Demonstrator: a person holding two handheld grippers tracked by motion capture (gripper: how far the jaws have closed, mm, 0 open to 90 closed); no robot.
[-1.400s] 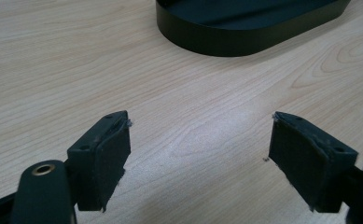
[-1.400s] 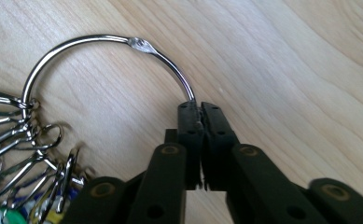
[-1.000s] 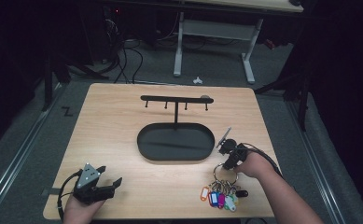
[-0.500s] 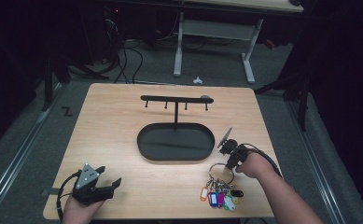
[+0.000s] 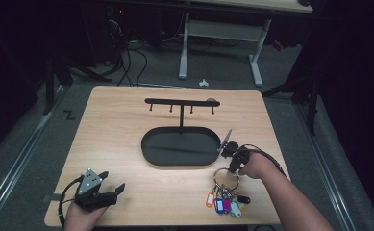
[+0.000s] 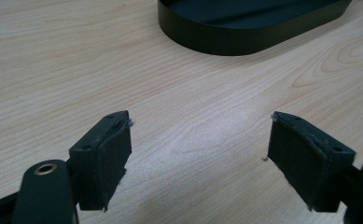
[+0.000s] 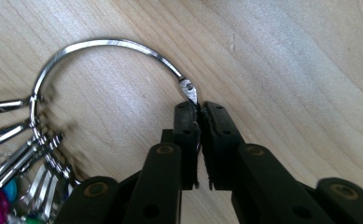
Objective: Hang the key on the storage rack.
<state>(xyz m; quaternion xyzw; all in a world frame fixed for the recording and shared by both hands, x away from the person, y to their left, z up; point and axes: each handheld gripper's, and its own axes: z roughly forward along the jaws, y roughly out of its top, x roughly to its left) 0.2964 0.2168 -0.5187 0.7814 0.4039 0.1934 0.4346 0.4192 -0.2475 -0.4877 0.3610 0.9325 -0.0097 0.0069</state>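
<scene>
Tray (image 5: 182,147) at table (image 5: 117,125) centre, hook rack (image 5: 181,102) standing in it. My right gripper (image 5: 234,168) just right of tray, key ring (image 5: 225,179) before it. My left gripper (image 5: 108,193) at near left corner.

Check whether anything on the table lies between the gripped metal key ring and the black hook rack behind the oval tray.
The right gripper is shut on the large metal key ring. Between it and the black T-shaped hook rack lies only the rack's own black oval tray; the bare wooden table holds nothing else there.
</scene>
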